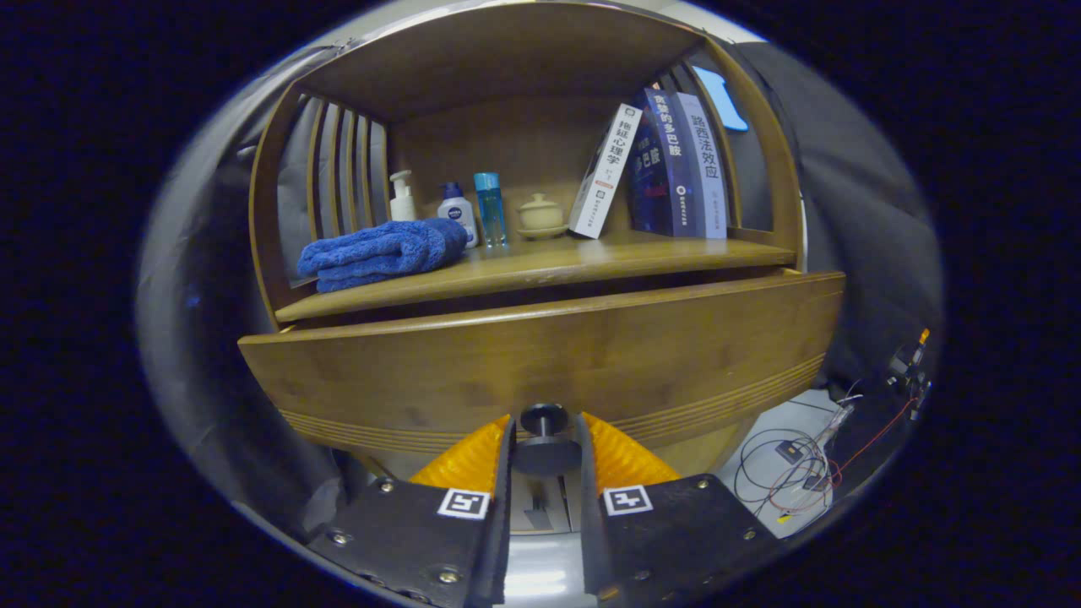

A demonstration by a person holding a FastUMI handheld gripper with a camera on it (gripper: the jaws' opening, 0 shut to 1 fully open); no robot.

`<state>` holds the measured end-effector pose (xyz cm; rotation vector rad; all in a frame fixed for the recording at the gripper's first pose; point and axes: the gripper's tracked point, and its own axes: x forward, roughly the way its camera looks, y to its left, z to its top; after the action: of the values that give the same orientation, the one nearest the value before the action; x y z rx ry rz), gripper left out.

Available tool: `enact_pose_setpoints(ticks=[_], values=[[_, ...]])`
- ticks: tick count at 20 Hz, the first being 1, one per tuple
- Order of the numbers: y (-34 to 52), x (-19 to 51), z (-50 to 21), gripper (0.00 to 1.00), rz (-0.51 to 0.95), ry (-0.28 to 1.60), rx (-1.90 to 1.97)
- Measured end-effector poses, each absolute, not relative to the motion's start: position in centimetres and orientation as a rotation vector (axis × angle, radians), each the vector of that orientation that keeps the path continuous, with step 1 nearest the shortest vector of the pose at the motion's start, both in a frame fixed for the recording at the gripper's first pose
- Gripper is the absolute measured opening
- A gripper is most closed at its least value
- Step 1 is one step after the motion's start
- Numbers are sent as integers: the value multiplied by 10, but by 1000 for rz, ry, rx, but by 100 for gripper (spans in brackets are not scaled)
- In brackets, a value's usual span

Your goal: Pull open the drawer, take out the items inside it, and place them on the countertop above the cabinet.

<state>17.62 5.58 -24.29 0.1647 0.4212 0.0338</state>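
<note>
Dark booth cloth frames a wooden cabinet [540,253] as we look along our gripper [545,439]. Nearest us, the jaws stand on either side of the drawer knob [543,420], a dark round pull on a short stem; they sit close against it, though we cannot tell whether both press on it. Behind the knob, the drawer front [540,363] stands forward of the cabinet, with a dark gap between it and the counter [549,266]. On the counter, a folded blue towel [380,252] lies nearest the front edge. Farther back stand a white pump bottle [402,198], a white bottle with a dark cap [456,214], a clear blue bottle [490,209] and a small lidded cup [540,213]. Beside them, one white book [602,173] leans against upright books [680,165]. Loose cables [794,473] lie on the floor beside the cabinet.
</note>
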Motion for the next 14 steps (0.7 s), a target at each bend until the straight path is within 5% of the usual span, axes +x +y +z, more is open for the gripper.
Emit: enact_pose_setpoints(ticks=[14], values=[[46,102,-236,35,-39,456,123]])
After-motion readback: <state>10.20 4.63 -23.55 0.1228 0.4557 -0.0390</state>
